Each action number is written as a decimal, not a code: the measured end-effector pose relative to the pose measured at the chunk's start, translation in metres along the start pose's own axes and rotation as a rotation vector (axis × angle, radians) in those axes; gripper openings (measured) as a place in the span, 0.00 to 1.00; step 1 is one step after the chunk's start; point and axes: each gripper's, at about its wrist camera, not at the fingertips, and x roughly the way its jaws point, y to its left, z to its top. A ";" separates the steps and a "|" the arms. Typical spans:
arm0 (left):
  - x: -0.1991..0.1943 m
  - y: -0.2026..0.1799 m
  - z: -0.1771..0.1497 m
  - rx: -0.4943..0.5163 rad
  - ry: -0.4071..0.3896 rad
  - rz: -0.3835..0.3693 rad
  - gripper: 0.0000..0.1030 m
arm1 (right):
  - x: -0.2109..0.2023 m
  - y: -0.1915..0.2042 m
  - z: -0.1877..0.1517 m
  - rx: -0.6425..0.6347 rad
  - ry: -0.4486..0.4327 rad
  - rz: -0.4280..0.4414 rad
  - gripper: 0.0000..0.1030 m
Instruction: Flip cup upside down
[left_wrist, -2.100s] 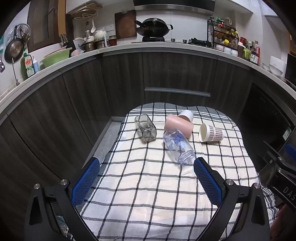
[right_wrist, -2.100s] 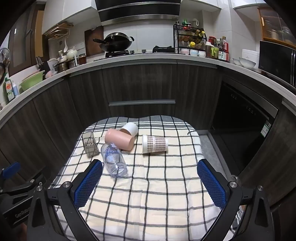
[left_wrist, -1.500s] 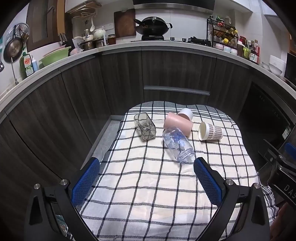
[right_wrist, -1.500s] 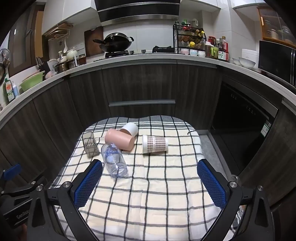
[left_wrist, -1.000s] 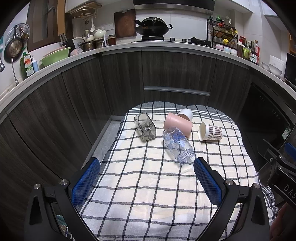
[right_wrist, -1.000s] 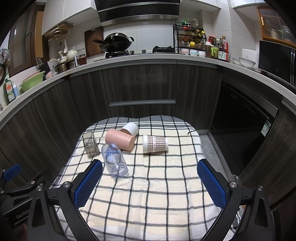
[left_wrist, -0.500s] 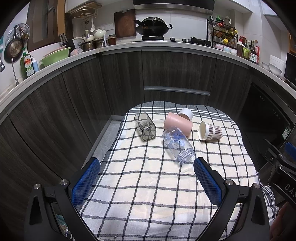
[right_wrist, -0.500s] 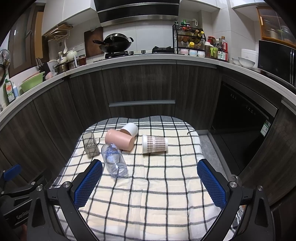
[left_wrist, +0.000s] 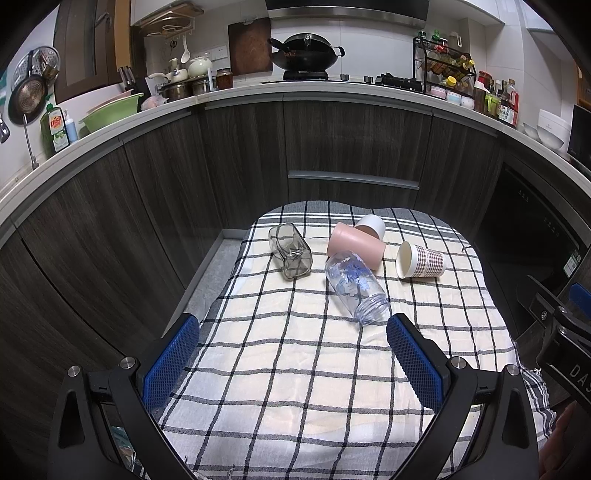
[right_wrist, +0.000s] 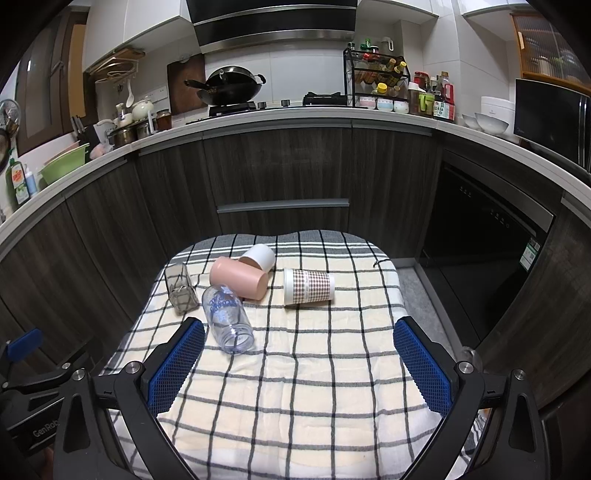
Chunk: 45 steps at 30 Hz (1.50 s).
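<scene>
Several cups lie on their sides on a checked cloth (left_wrist: 295, 369) (right_wrist: 314, 387): a grey square glass (left_wrist: 290, 251) (right_wrist: 180, 284), a pink cup (left_wrist: 354, 243) (right_wrist: 238, 277), a small white cup (left_wrist: 370, 226) (right_wrist: 258, 256) behind it, a clear glass with blue print (left_wrist: 356, 286) (right_wrist: 227, 317), and a checked paper cup (left_wrist: 421, 260) (right_wrist: 308, 287). My left gripper (left_wrist: 295, 347) is open and empty, short of the cups. My right gripper (right_wrist: 299, 350) is open and empty, also short of them.
The cloth covers a low table in front of dark curved kitchen cabinets (left_wrist: 351, 147) (right_wrist: 280, 166). The right gripper's body shows at the right edge of the left wrist view (left_wrist: 561, 332); the left gripper's body shows at the lower left of the right wrist view (right_wrist: 29, 387).
</scene>
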 end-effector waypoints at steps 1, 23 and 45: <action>0.000 0.000 0.000 0.000 0.000 0.000 1.00 | 0.000 0.000 0.000 0.000 -0.001 0.000 0.99; 0.001 0.004 -0.008 -0.006 0.009 0.003 1.00 | 0.002 -0.001 -0.002 0.000 0.008 0.001 0.99; 0.108 -0.047 0.019 -0.037 0.072 0.029 1.00 | 0.086 -0.022 0.023 -0.061 0.030 -0.026 0.99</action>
